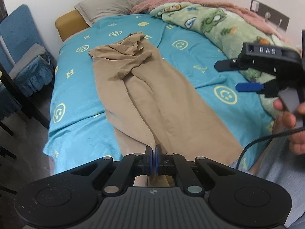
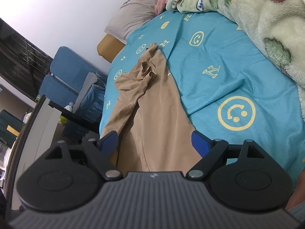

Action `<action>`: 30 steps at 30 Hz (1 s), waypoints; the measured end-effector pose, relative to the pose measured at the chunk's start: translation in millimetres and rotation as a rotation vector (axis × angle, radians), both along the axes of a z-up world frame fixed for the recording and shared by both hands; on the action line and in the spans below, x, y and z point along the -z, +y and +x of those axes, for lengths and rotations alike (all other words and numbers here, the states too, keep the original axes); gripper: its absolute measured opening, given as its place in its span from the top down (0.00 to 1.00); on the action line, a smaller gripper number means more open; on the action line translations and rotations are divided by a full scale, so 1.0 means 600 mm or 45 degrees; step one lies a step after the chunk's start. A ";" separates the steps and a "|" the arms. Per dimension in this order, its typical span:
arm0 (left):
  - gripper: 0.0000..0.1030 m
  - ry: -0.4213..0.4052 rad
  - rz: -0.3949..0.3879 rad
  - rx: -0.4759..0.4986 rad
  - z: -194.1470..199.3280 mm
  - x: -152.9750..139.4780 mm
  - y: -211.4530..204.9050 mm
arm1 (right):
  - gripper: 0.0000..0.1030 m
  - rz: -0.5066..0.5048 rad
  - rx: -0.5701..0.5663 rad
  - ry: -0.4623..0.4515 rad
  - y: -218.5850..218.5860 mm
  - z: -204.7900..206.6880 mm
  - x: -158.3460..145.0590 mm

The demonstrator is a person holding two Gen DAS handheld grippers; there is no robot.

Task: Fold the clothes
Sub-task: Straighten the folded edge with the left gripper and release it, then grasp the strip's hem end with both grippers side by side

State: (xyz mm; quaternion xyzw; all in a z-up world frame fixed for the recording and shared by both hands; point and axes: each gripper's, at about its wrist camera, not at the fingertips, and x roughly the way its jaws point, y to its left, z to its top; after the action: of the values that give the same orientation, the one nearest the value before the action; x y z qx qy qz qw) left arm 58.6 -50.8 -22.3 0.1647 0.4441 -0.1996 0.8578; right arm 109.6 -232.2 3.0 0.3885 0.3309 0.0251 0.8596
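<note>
Tan trousers [image 1: 152,99] lie lengthwise on the turquoise bed sheet [image 1: 80,99], legs toward me, the bunched waist at the far end. My left gripper [image 1: 154,150] is shut on a pinched ridge of the tan cloth at the near end, which rises up to its blue pads. My right gripper [image 1: 234,76] shows at the right of the left wrist view, open and held in a hand [image 1: 293,126] above the sheet. In the right wrist view that gripper [image 2: 154,141] hovers open over the trousers [image 2: 152,114], with its fingers apart on either side of the cloth.
A green cartoon blanket [image 1: 219,24] and a pink fleece [image 1: 171,2] are piled along the right side of the bed. A grey pillow [image 1: 118,3] lies at the head. A blue chair [image 1: 17,38] and a dark table leg [image 1: 22,99] stand left of the bed.
</note>
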 end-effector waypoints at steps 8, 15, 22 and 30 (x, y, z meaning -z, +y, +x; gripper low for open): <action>0.97 0.066 -0.052 0.060 -0.002 0.039 -0.015 | 0.17 -0.050 -0.045 0.035 0.012 0.007 0.004; 0.55 0.258 -0.025 0.080 0.005 0.105 -0.031 | 0.17 0.027 -0.081 0.090 0.008 0.015 0.022; 0.27 0.381 -0.308 -0.385 0.081 0.119 0.112 | 0.17 0.089 -0.062 0.202 0.001 0.022 0.049; 0.29 0.632 -0.495 -0.694 0.132 0.201 0.210 | 0.17 0.177 -0.034 0.346 -0.005 0.025 0.086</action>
State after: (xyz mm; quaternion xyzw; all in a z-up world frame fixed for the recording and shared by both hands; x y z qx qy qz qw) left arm 137.9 75.3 -142.9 -0.1769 0.6189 -0.0788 0.7613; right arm 124.7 -235.1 -48.5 0.4423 0.4467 0.0066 0.7777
